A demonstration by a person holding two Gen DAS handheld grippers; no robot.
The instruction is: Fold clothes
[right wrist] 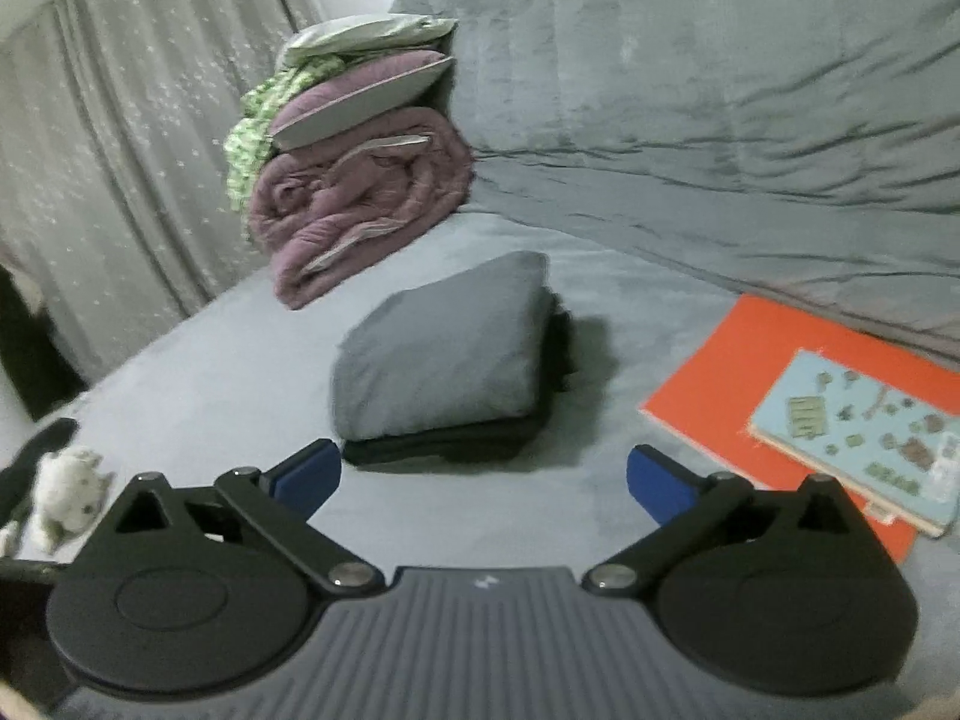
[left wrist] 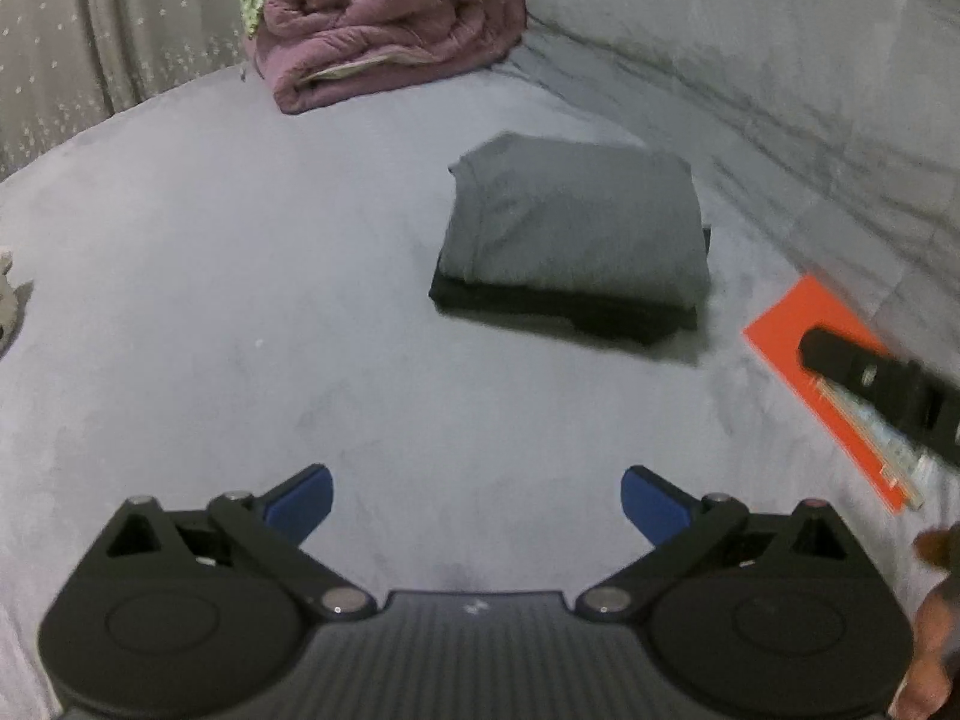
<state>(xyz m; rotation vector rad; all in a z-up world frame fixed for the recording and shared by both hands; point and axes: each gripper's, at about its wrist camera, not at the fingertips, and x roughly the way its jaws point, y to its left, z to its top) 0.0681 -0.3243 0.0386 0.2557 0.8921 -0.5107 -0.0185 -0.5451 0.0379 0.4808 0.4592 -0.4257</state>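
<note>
A folded grey cotton garment (left wrist: 576,222) sits squarely atop a folded black garment (left wrist: 558,309) on the grey velvety bedspread (left wrist: 240,300), the pile looking finished. Both tools are empty: the left gripper (left wrist: 477,501) and the right gripper (right wrist: 483,480) hold their blue-padded jaws wide apart, short of the pile, which lies ahead of each and untouched. The risk, judged from here, is a careless sweep knocking the top piece askew, or snagging the orange card folder (right wrist: 720,372) just beside the stack.
</note>
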